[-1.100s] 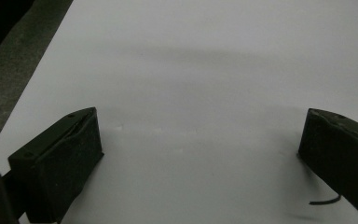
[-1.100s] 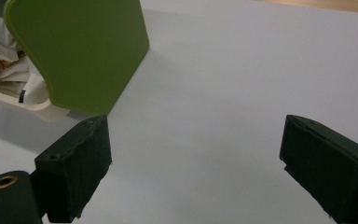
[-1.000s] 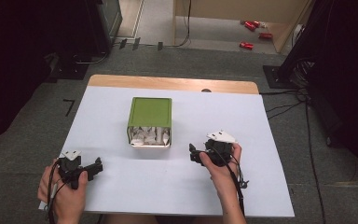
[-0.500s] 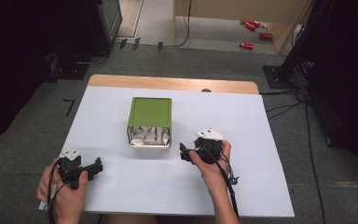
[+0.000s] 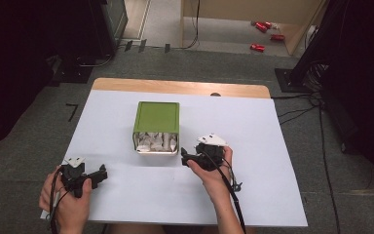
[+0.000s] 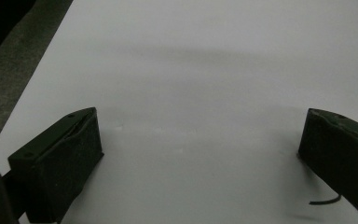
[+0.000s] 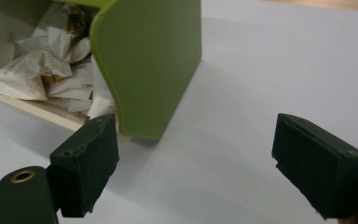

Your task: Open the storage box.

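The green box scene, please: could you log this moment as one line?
right gripper: open, jaws just closing slightly, nothing between, beside green box | left gripper: open, over table

My left gripper [image 5: 99, 174] rests low with its jaws wide apart, and my right gripper [image 5: 185, 158] points left, its jaws just closing a little with nothing between them.

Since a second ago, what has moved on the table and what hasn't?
The right gripper slid left across the table toward the green box, its jaws have just been closing a little with nothing between them; it stops beside the box's open front corner, holding nothing. The left gripper, open, and the box stayed put.
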`<state>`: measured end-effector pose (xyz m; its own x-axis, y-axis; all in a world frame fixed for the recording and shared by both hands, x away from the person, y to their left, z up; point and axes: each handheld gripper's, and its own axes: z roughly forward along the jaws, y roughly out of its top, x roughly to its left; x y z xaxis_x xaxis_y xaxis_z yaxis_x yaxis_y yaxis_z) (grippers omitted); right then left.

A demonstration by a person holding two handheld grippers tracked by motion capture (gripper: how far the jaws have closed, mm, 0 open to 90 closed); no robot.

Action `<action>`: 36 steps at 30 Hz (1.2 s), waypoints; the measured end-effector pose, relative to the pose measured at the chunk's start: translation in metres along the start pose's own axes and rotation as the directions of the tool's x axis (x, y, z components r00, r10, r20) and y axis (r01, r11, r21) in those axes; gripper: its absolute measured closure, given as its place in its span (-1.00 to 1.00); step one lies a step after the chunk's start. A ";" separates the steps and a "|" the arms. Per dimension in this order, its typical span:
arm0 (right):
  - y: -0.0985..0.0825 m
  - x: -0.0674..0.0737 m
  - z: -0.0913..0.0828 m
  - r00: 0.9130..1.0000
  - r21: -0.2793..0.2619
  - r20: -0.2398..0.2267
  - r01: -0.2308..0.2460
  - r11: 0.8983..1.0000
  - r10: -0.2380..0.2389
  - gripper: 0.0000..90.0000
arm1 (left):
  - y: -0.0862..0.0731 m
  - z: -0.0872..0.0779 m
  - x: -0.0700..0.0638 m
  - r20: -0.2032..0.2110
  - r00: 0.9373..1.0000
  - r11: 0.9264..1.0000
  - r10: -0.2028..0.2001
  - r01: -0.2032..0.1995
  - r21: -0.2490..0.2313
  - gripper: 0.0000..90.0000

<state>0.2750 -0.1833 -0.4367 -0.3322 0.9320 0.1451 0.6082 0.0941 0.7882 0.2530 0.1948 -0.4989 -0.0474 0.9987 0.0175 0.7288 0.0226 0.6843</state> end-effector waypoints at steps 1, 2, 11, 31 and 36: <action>0.000 0.001 0.000 1.000 0.000 -0.002 0.002 1.000 -0.002 -0.64 | 0.000 0.000 0.000 0.000 1.000 1.000 0.000 0.000 0.000 -1.00; 0.000 0.004 0.001 1.000 -0.003 -0.006 0.006 1.000 -0.006 -0.63 | 0.000 0.000 0.000 0.000 1.000 1.000 0.000 0.000 0.000 -1.00; 0.001 0.016 0.008 1.000 -0.016 0.015 0.011 1.000 -0.011 -0.41 | 0.000 0.000 0.000 0.000 1.000 1.000 0.000 0.000 0.000 -1.00; -0.001 0.029 0.041 0.998 -0.019 0.040 -0.039 0.999 0.040 0.10 | 0.000 0.000 0.000 0.001 1.000 1.000 -0.001 0.001 -0.001 -1.00; -0.003 0.037 0.050 0.996 -0.032 0.079 -0.041 0.999 0.044 0.22 | 0.000 0.000 0.000 0.001 1.000 1.000 -0.001 0.001 0.000 -1.00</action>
<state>0.2972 -0.1320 -0.4634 -0.2474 0.9599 0.1317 0.5976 0.0442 0.8006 0.2531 0.1949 -0.4990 -0.0475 0.9987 0.0164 0.7285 0.0234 0.6846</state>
